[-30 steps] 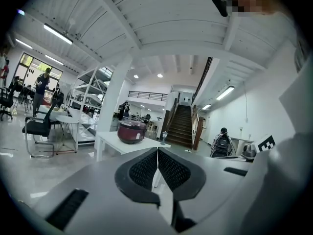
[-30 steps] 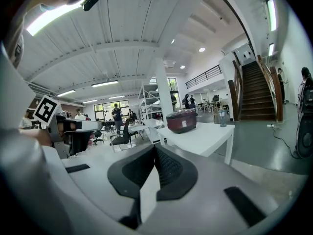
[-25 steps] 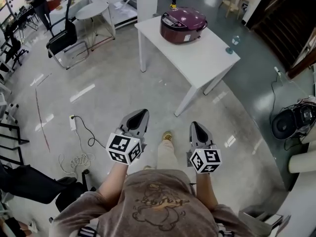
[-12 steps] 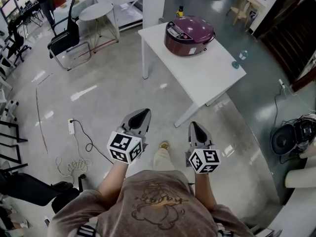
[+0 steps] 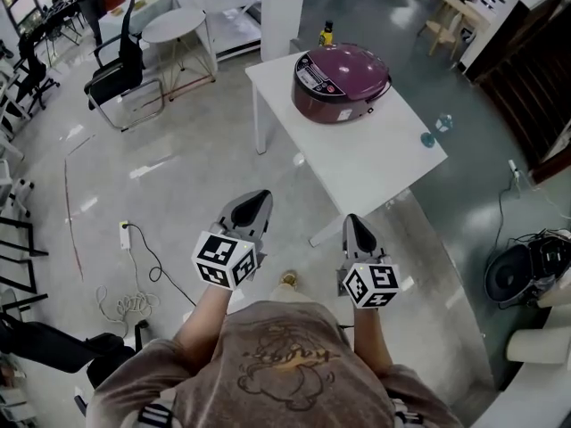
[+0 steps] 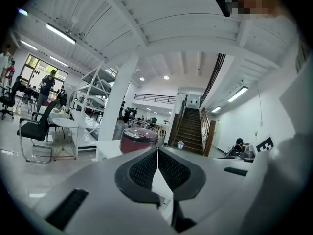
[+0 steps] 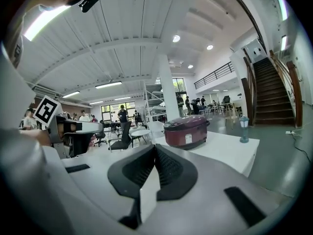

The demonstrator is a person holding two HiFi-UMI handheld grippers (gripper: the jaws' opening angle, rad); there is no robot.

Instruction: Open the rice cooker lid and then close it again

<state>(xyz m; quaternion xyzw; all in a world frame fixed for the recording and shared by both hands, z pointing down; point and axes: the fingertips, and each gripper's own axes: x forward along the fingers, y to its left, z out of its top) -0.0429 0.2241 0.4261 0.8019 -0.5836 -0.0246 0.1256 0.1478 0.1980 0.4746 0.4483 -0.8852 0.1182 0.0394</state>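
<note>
Left claw [image 5: 254,203] is pinched together with nothing in it, and right claw [image 5: 355,225] is the same, jaws meeting on air. Both hang over the floor, well short of the white desk [image 5: 361,163], where the maroon rice cooker [image 5: 342,80] sits, lid down.

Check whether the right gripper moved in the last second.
Yes: the right gripper has come toward the white table, whose near edge now appears just past its tip.
</note>
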